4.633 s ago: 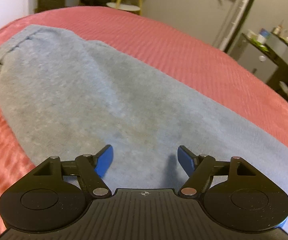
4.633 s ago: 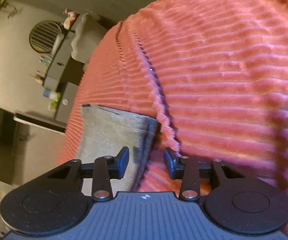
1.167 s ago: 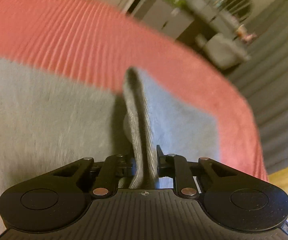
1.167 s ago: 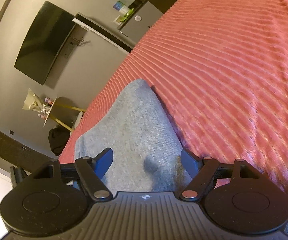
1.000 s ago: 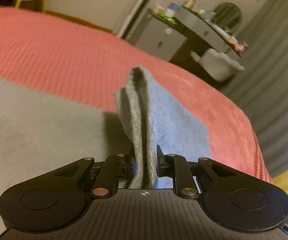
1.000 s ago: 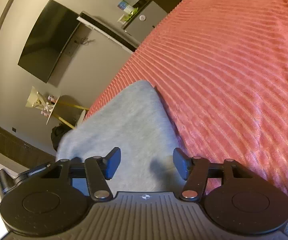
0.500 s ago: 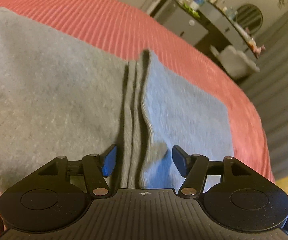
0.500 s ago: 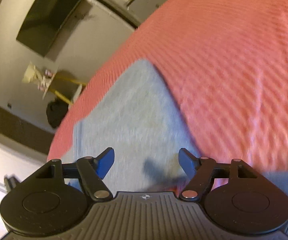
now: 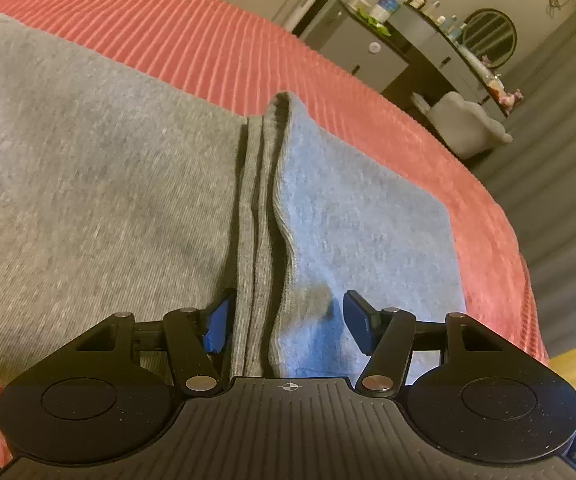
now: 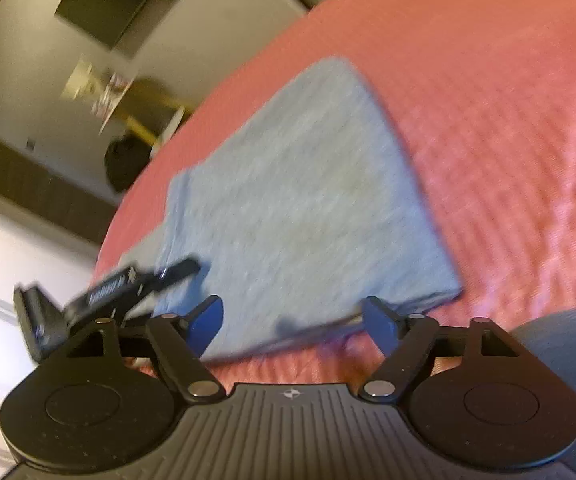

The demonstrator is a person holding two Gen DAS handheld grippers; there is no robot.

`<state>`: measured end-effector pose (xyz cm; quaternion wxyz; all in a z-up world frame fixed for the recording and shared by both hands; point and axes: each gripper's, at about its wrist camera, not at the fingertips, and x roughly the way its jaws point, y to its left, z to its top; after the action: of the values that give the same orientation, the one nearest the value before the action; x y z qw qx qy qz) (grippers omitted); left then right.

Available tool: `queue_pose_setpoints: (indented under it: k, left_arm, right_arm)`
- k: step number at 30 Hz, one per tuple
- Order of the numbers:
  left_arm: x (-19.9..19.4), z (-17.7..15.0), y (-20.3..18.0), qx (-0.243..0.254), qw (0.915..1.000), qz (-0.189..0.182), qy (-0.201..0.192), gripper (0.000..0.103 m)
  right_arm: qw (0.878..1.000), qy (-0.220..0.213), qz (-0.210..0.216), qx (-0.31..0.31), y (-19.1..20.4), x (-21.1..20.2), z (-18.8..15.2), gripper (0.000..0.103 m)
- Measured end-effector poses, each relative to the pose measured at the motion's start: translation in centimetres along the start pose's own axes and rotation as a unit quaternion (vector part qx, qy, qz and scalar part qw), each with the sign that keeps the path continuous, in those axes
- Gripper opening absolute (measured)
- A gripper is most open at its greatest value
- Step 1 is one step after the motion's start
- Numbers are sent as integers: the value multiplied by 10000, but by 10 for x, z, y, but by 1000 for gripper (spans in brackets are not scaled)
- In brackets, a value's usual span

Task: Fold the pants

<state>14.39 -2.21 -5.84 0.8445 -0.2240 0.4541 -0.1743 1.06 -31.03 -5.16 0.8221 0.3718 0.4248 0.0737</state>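
Note:
Grey pants (image 9: 88, 160) lie folded on the red bedspread (image 9: 192, 36). The leg end (image 9: 360, 220) is laid back over them, and its ribbed cuffs (image 9: 256, 220) run between the fingers of my left gripper (image 9: 288, 326). That gripper is open, and its pads stand clear of the cuffs. In the right wrist view the pants (image 10: 296, 200) form a blurred grey rectangle. My right gripper (image 10: 294, 324) hovers over their near edge. Its jaws are opening and grip nothing. The left gripper (image 10: 108, 292) shows at the pants' left side.
A dark dresser (image 9: 372, 48) with bottles, a round mirror (image 9: 488, 36) and a grey chair (image 9: 464, 124) stand beyond the bed. A TV (image 10: 100, 12) hangs on the wall. Grey-blue cloth (image 10: 568, 360) sits at the lower right of the right wrist view.
My left gripper let go of the cuffs, which now lie flat on the pants. My right gripper drew back to the pants' near edge, rolled, and opened wider.

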Motion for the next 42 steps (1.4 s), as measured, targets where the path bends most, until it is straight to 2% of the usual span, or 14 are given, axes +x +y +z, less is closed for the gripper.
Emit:
queue_pose_setpoints:
  k: [3,5,8,11,14,17,19,20,22,24,26,28,36,42]
  left_arm:
    - [0,0,-1,18,10000,24,-19,63]
    - [-2,-1,0,16,9999,85,-83,59]
    - [-7,1,5,-85,9994,108,-309,54]
    - [-16,6,14,-333,9971,94,-677,54]
    - [-19,11,21,-553,9942,271,-883,55]
    - [-16,12,23,-623,9944,292,-808,56]
    - [-14,12,17,-411,9953,346,-807,56]
    - [-13,11,13,-257,9957,361,-815,57]
    - [-11,8,7,-8,9965,354,-762,57]
    - [-8,6,2,200,9965,382,-721,58]
    - [-4,5,-2,388,9958,466,-684,58]
    - [0,4,-5,497,9954,519,-640,58]
    - [12,4,-10,796,9919,746,-650,64]
    - [12,2,-15,906,9906,777,-671,63]
  right_arm:
    - [9994,85,-303,-105,6,11,0,79]
    - [9985,100,-529,-95,6,17,2,78]
    - [9913,-416,-1241,-113,7,9,6,74]
    - [9917,-428,-1204,-111,6,-2,7,74]
    - [9880,-472,-1410,-418,11,-15,6,74]
    - [9732,-832,-1927,-939,27,-22,3,75]
    - [9600,-1094,-2115,-1472,39,-20,2,74]
    - [9548,-1165,-2159,-1680,44,-17,2,72]
    - [9455,-1194,-2184,-2098,51,-2,1,43]
    - [9456,-982,-2092,-2290,51,20,7,36]
    - [9481,-854,-1962,-2352,50,38,14,36]
    - [9399,-928,-2067,-2553,49,55,18,36]
    - [9278,-1694,-2155,-2531,32,75,38,36]
    - [9141,-1755,-2352,-2799,36,88,34,39]
